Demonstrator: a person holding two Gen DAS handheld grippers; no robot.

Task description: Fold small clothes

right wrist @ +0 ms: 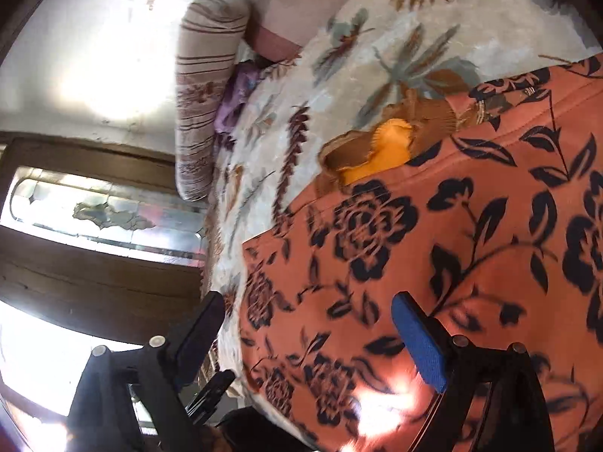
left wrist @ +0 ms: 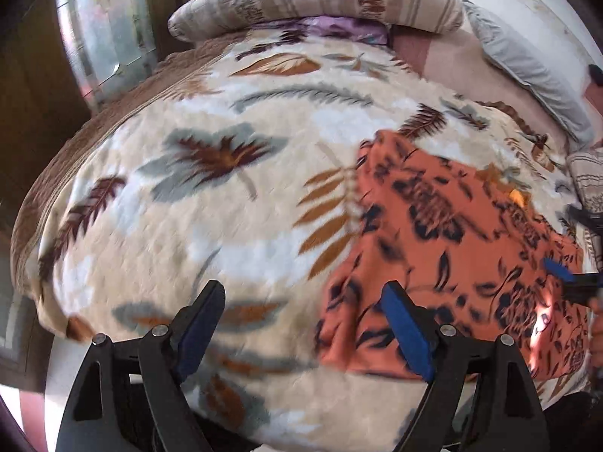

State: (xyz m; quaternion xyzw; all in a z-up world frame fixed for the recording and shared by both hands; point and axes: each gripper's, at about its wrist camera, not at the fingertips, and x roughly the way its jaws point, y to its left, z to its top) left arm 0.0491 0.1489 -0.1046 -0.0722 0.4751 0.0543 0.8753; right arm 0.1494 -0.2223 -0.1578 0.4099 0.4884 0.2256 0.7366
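Lying flat on leaf-print blanket [left wrist: 211, 226], orange floral garment [left wrist: 452, 233] filled lower right; left gripper [left wrist: 301, 320] and right gripper [right wrist: 309, 335] both gaped wide, holding nothing.

Garment [left wrist: 444, 241]: on the blanket [left wrist: 226, 203], right part of the bed.
Rolled bedding [left wrist: 316, 0]: behind the blanket.
Pillow [left wrist: 527, 71]: far right.

the orange floral fabric garment [left wrist: 452, 233] is smeared by motion blur in the left wrist view, and the frame's right edge cuts it off. in the right wrist view it runs past the right and bottom edges, with glare washing out its near part. a brown and yellow cloth [right wrist: 377, 147] lies partly tucked under it; its full shape cannot be told.
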